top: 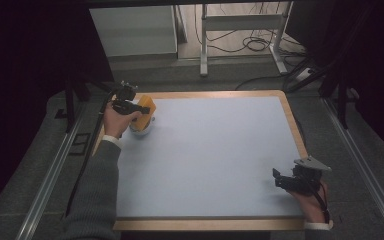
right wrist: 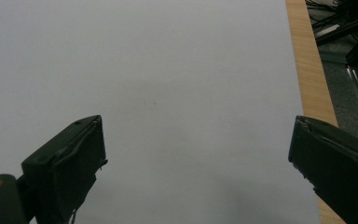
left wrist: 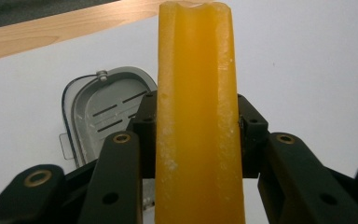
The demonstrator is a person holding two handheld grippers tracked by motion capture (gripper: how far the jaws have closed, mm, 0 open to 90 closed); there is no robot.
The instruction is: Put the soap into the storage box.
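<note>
An orange bar of soap (left wrist: pixel 196 116) stands up between the jaws of my left gripper (left wrist: pixel 196 122), which is shut on its two flat sides. In the high view the orange bar of soap (top: pixel 147 104) sits at the table's far left, held just above a small pale soap dish (top: pixel 146 128). The dish (left wrist: pixel 102 109) is grey with slots in its floor and lies below and left of the bar. My right gripper (top: pixel 278 178) rests near the table's front right corner, its jaws wide apart over bare surface (right wrist: pixel 196 154), nothing between them.
The table (top: pixel 215 150) has a light blue-grey top with a wooden rim (top: pixel 295 125). Beyond its far edge are a metal stand's legs (top: pixel 203 50) and cables on the floor. Metal rails (top: pixel 55 170) run along both sides of the table.
</note>
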